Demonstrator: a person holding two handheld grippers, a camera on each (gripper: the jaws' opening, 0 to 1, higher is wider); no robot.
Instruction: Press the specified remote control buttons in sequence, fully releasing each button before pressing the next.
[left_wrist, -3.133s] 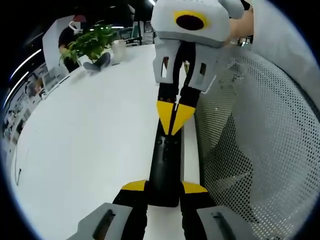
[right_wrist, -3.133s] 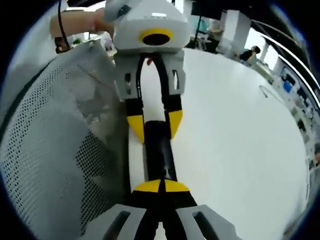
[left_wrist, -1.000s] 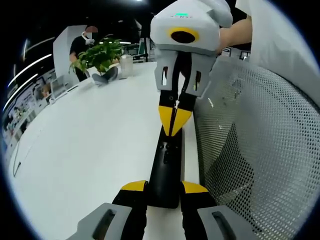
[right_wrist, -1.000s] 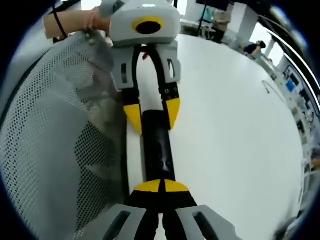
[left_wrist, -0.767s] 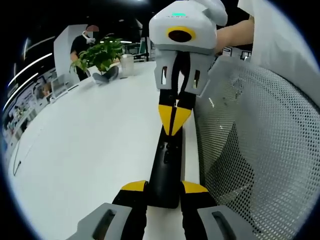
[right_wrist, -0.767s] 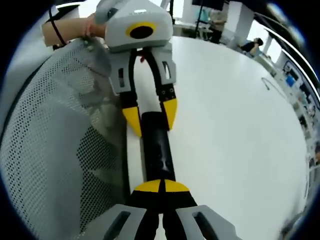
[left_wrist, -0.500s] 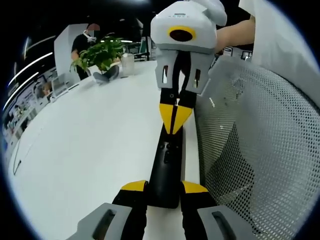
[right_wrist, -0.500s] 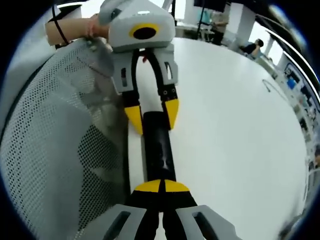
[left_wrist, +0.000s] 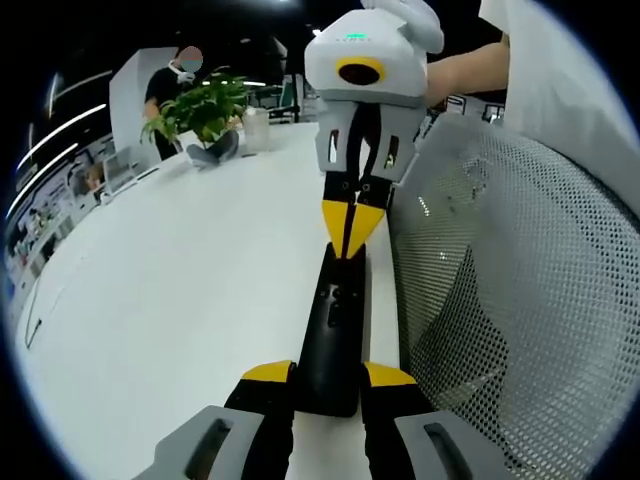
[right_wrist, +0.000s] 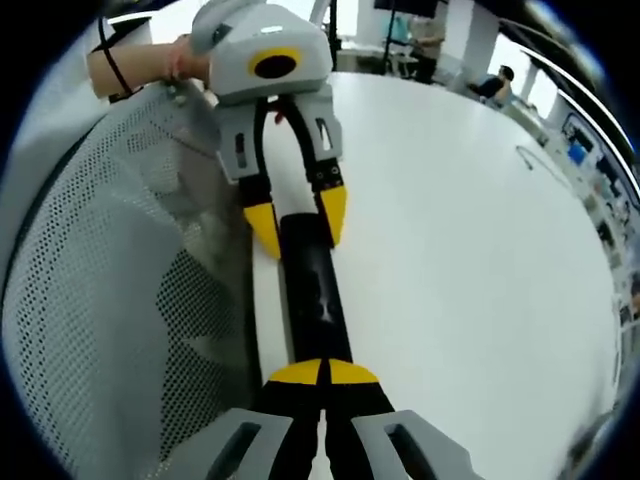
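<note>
Two grippers meet over one long black remote control (left_wrist: 333, 325), which lies along the near edge of the white counter (left_wrist: 180, 290), just beside the white mesh back of a chair (left_wrist: 520, 300). The left gripper (left_wrist: 328, 385) pinches the remote's near end between its yellow-tipped jaws, steadying it; in the right gripper view that same gripper (right_wrist: 293, 225) straddles the far end of the remote (right_wrist: 312, 290). The right gripper (right_wrist: 322, 372) has its jaws pressed together into a single point, and in the left gripper view it (left_wrist: 347, 235) comes down from the far side with that point at the remote's upper face. Whether the tip is actually depressing a button or just resting above it cannot be told, since the buttons are too small and dark to read. A potted plant (left_wrist: 195, 105) stands far off on the counter. To do this press well, the closed tip should likely drop straight down onto one button only, then lift fully clear before shifting along the remote, while the left gripper holds firm so the body neither slides nor tips toward the chair. Keeping both ends in sight seems wise.
</note>
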